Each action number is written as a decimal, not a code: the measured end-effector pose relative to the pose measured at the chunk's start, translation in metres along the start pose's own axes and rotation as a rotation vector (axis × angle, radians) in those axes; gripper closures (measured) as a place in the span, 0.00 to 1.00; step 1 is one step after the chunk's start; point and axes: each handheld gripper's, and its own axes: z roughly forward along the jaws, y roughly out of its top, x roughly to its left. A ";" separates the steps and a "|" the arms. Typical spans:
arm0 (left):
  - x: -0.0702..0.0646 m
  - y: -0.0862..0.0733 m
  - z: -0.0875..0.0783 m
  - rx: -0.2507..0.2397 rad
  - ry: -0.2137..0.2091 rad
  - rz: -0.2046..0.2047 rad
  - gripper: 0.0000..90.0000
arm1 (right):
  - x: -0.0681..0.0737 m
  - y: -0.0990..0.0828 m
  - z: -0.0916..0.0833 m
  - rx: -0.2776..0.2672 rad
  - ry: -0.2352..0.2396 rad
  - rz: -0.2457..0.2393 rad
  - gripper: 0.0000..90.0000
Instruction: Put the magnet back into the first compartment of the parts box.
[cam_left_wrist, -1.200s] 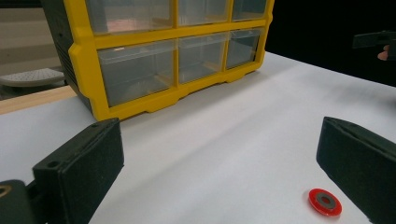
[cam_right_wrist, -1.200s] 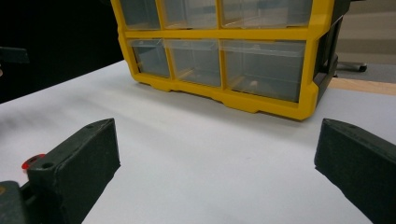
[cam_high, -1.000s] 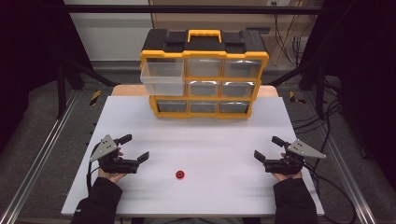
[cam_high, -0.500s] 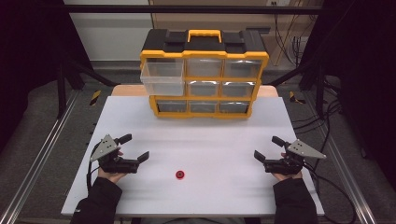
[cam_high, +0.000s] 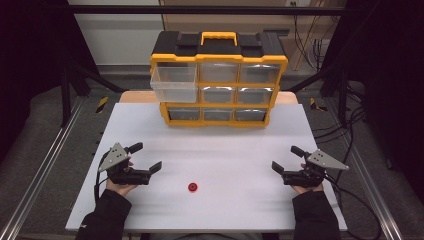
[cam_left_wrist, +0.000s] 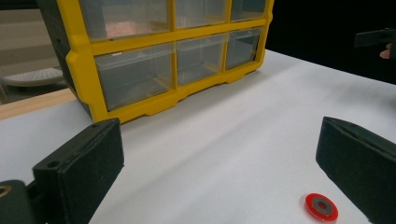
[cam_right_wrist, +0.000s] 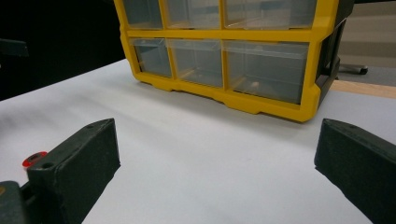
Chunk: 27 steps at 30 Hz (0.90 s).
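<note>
Red plastic with a grey centre made up the small disc (cam_high: 193, 187), a flat washer-like piece that lay on the white desk (cam_high: 225, 145) near its front edge, between the two grippers and nearer the left one. The left gripper (cam_high: 148, 159) hovered just left of the disc, its jaws spread wide and holding nothing; in the left gripper view the disc (cam_left_wrist: 321, 206) sat low beside the right-hand jaw rather than between the two. The right gripper (cam_high: 285, 159) rested well apart on the far side of the desk, its jaws likewise wide open and empty; its own view caught the disc (cam_right_wrist: 34, 157) behind the left-hand jaw. Behind both stood the yellow-and-black drawer cabinet (cam_high: 218, 80), whose top-left clear drawer (cam_high: 174, 84) was pulled out and appeared empty. The disc was judged light, stiff and not fragile, but thin and probably smooth, so that it would lie flush on the desk and tend to slide or flip when pinched. The soundest hold was judged to be across its rim, with the jaws lowered until they nearly touched the desk and closed on opposite edges; a grip from above on the flat face would offer no purchase.
</note>
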 end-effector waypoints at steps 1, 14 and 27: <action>0.000 0.000 0.000 0.000 0.000 0.000 0.00 | 0.000 0.000 0.000 0.001 0.000 -0.001 0.01; -0.010 0.007 0.006 0.019 -0.010 0.002 0.00 | 0.000 0.000 0.000 0.000 0.001 -0.001 0.01; -0.025 0.008 0.019 0.065 -0.038 0.014 0.00 | 0.000 0.000 0.000 0.000 0.000 -0.005 0.01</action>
